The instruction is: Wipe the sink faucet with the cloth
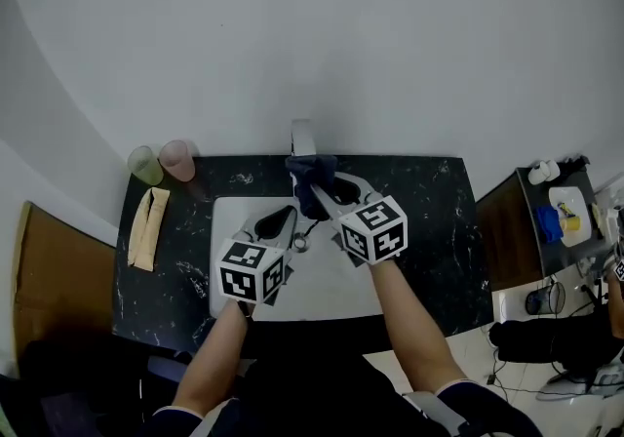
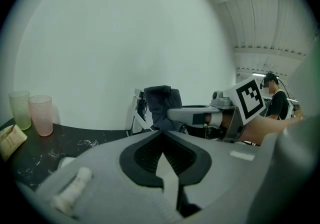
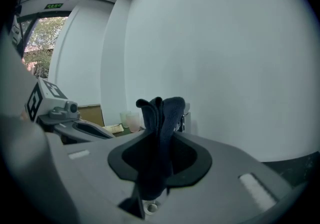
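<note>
Right gripper (image 1: 327, 189) is the one to watch: its jaws are clamped on the cloth (image 3: 162, 113), a dark blue bunch that stands up out of the tips in the right gripper view. The faucet (image 1: 302, 138) sits dead ahead of those tips, just beyond the cloth and a shade to its right in that view. It is an upright chrome post at the back edge of the sink (image 1: 226, 230). From the left gripper view, cloth and faucet look pressed side by side (real contact I cannot confirm). The left gripper (image 1: 283, 220) has its jaws fully together with nothing in them, and it hangs over the basin, further back from the faucet than its partner. My read: the right side is nearer, so the wipe is its job, a short push forward, then strokes along the post's upright length.
</note>
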Action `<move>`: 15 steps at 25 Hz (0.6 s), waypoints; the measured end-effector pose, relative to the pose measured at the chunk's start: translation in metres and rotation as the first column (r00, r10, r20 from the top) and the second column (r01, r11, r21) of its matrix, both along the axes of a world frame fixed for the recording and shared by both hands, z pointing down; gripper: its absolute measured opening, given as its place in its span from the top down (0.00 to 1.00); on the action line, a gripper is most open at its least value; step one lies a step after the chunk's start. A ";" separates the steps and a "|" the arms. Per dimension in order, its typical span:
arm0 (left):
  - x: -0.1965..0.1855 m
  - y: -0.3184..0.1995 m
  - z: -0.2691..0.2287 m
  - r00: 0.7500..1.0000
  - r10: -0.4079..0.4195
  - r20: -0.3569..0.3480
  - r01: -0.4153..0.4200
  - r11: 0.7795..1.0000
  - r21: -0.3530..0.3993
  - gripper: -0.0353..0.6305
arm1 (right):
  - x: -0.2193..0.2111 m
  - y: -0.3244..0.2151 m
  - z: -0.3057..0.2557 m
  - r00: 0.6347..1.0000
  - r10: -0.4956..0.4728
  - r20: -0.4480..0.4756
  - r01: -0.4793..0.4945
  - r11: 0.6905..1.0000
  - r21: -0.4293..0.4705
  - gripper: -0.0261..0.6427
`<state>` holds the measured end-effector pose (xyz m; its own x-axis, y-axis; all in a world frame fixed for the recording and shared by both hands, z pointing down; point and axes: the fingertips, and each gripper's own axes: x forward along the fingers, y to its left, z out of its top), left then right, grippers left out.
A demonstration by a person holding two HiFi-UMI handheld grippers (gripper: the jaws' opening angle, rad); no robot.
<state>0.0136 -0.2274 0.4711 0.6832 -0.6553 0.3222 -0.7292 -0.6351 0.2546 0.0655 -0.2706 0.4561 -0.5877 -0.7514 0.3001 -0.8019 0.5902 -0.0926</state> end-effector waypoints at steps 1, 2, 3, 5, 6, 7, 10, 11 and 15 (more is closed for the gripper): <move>-0.001 0.000 0.000 1.000 -0.001 0.000 0.001 1.000 0.000 0.95 | 0.002 0.001 0.002 1.000 0.008 -0.001 -0.008 1.000 -0.002 0.83; -0.003 0.000 0.000 1.000 -0.003 0.000 0.003 1.000 0.000 0.95 | 0.004 0.004 0.004 1.000 0.016 -0.002 -0.016 1.000 -0.006 0.83; -0.004 0.000 0.000 1.000 -0.006 0.000 0.006 1.000 0.001 0.95 | 0.006 0.006 0.006 1.000 0.024 -0.002 -0.024 1.000 -0.010 0.84; -0.007 0.000 -0.001 1.000 -0.011 0.001 0.011 1.000 0.003 0.95 | 0.009 0.012 0.009 0.999 0.034 -0.003 -0.034 0.999 -0.018 0.84; -0.009 -0.001 -0.001 1.000 -0.013 0.002 0.013 1.000 0.003 0.95 | 0.010 0.014 0.010 0.999 0.035 -0.004 -0.035 0.999 -0.022 0.84; -0.009 -0.001 0.000 1.000 -0.015 0.002 0.015 1.000 0.001 0.95 | 0.010 0.015 0.011 0.999 0.035 -0.005 -0.035 0.999 -0.026 0.85; -0.010 0.001 0.001 1.000 -0.012 0.001 0.012 1.000 -0.001 0.95 | 0.009 0.021 0.012 1.000 0.031 -0.006 -0.031 0.999 -0.034 0.85; -0.010 0.003 0.001 1.000 -0.010 0.001 0.010 1.000 -0.001 0.95 | 0.008 0.024 0.012 1.000 0.026 -0.007 -0.027 0.999 -0.035 0.85; -0.012 0.005 0.003 1.000 -0.002 0.002 0.002 1.000 -0.004 0.95 | 0.000 0.035 0.013 1.000 -0.003 -0.011 0.003 0.999 -0.048 0.85</move>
